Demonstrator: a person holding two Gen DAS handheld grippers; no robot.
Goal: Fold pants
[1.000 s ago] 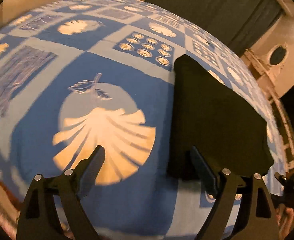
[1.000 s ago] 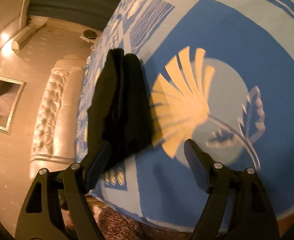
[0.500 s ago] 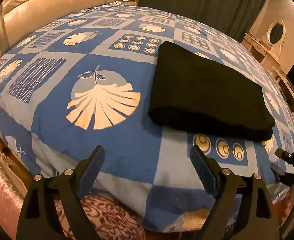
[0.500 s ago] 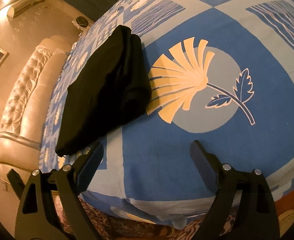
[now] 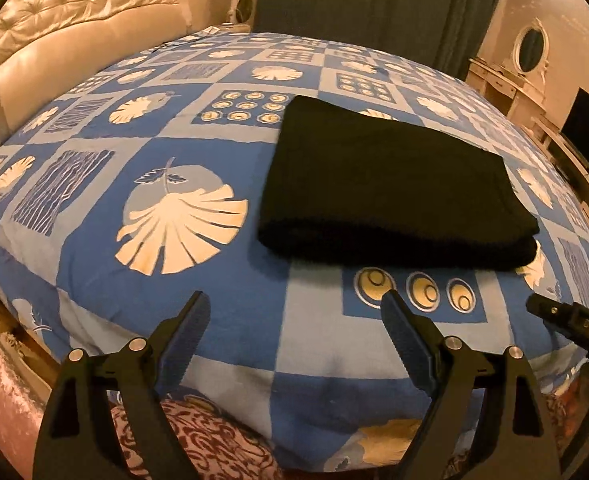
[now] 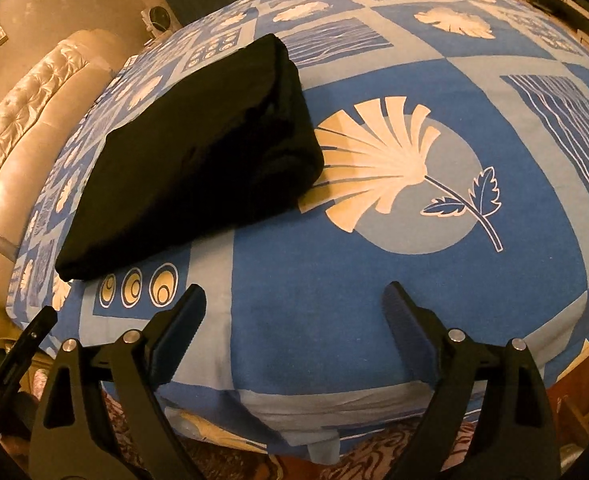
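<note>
Item: pants (image 5: 390, 188), black; laid on the bedspread (image 5: 198, 152) as a compact rectangular bundle of several layers; the stacked edges are seen at the end nearest the shell-and-leaf print (image 6: 394, 168) in the right wrist view; the bundle is placed toward the foot end of the bed, just above a printed row of three rings (image 5: 414, 290).

Tools: left gripper (image 5: 296, 324), jaws spread wide, nothing held; right gripper (image 6: 294, 320), jaws likewise spread wide, nothing held; both are held off the near edge of the bed, apart from the garment; the tip of the right gripper is glimpsed at the right edge of the left wrist view.

Step in hand, as judged: the folding appears complete, and the tools are being kept clear of the bundle; for a good finish, the edges would be checked for squareness; any protruding layer at the open end would be pinched lightly and tucked flush; dragging of the bedspread is to be avoided, since a snagged cover could pull the stack askew.

Surroundings: tufted headboard (image 5: 78, 20); dark curtain (image 5: 374, 4); oval mirror (image 5: 530, 48).

Writing: small pale letters are visible on the neighbouring tool, possibly "DAS"; too small to be read with confidence; no brand or label is discernible on the pants.
</note>
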